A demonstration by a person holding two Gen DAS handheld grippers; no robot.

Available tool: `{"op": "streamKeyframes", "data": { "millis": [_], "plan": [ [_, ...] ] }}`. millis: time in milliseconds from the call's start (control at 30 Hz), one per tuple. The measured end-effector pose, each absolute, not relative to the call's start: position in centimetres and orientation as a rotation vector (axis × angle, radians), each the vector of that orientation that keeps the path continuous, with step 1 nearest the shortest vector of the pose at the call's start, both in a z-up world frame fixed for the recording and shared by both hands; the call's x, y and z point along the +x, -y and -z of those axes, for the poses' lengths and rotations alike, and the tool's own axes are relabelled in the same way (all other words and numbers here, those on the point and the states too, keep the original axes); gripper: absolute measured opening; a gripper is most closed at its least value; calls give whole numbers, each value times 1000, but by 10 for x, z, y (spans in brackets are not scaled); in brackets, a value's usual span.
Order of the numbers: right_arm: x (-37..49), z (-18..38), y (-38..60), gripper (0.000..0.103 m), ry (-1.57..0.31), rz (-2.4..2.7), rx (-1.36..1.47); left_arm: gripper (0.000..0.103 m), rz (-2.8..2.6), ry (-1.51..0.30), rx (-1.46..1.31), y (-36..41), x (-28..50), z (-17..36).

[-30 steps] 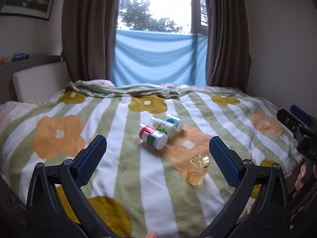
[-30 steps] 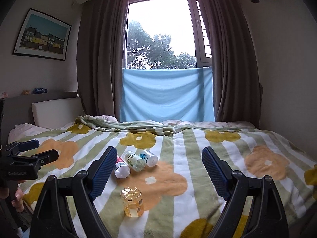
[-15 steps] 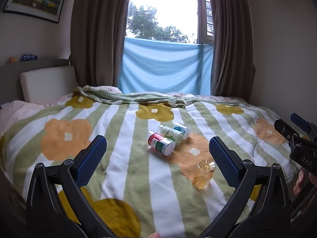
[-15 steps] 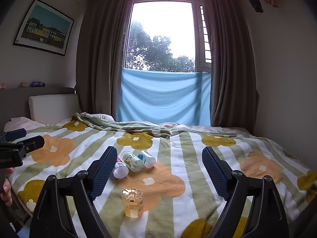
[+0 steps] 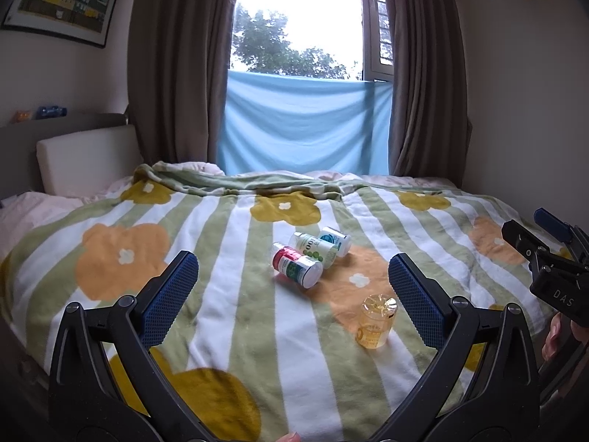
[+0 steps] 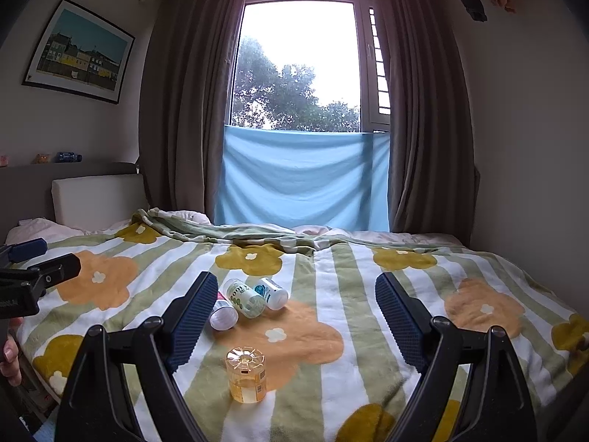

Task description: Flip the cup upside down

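Note:
A small clear amber cup (image 5: 374, 326) stands on the flowered bedspread with its closed ribbed end facing up; it also shows in the right wrist view (image 6: 246, 375). My left gripper (image 5: 292, 294) is open and empty, held back from the bed, with the cup just inside its right finger. My right gripper (image 6: 294, 316) is open and empty, also held back, with the cup low between its fingers, nearer the left one. Each gripper shows at the edge of the other's view.
Three small bottles (image 5: 311, 254) lie on their sides in a cluster behind the cup, also seen in the right wrist view (image 6: 250, 298). The striped flowered blanket (image 5: 228, 221) covers the bed. A headboard cushion (image 5: 84, 158) is at the left, curtains and window behind.
Both grippers have tilted upward and drawn back a little, so the bed and cup sit lower in both views. The cup and bottles have not moved.

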State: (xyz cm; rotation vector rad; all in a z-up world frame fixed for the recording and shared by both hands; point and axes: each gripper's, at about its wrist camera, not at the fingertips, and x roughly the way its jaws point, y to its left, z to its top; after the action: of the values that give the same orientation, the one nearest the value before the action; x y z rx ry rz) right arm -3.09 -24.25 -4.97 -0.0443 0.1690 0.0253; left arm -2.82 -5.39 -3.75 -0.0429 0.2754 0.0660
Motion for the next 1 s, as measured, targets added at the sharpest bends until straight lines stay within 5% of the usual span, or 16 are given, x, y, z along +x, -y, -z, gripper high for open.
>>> {"op": "streamKeyframes", "data": {
  "millis": [1000],
  "plan": [
    [-26, 54, 241, 85, -182, -31, -30, 103, -94, -203, -29, 57, -33, 36]
  ]
}}
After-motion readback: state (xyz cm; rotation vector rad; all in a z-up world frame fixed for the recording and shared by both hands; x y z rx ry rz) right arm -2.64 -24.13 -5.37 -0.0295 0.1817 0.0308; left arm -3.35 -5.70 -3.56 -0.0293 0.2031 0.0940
